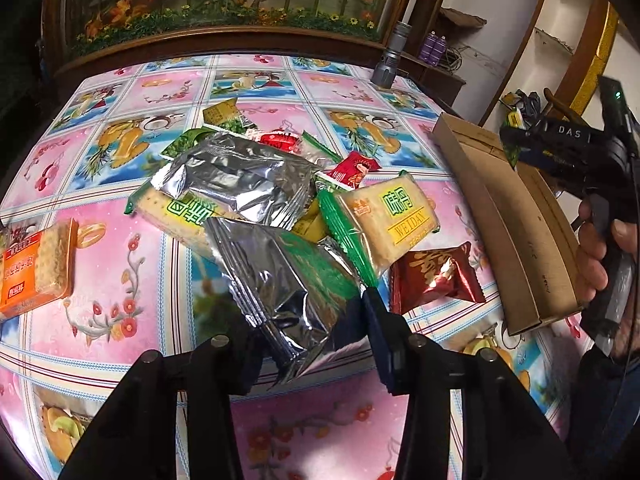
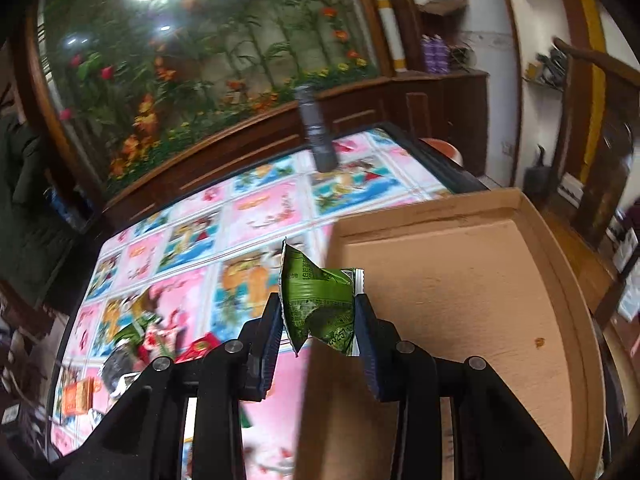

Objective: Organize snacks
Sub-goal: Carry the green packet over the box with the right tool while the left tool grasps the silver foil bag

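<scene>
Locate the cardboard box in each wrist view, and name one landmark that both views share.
Left wrist view: the cardboard box is at the right edge, seen side-on, beside the hand holding the right gripper.
Right wrist view: the cardboard box fills the lower right, its bare floor open to the camera, just behind the green snack packet.
Shared landmark: the grey flashlight standing at the table's far edge.

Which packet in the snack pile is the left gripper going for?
On the floral tablecloth, find the snack pile left of the cardboard tray. The left gripper straddles its nearest packet, the silver foil pack: crinkled, green patch, beside a dark red wrapper.
</scene>
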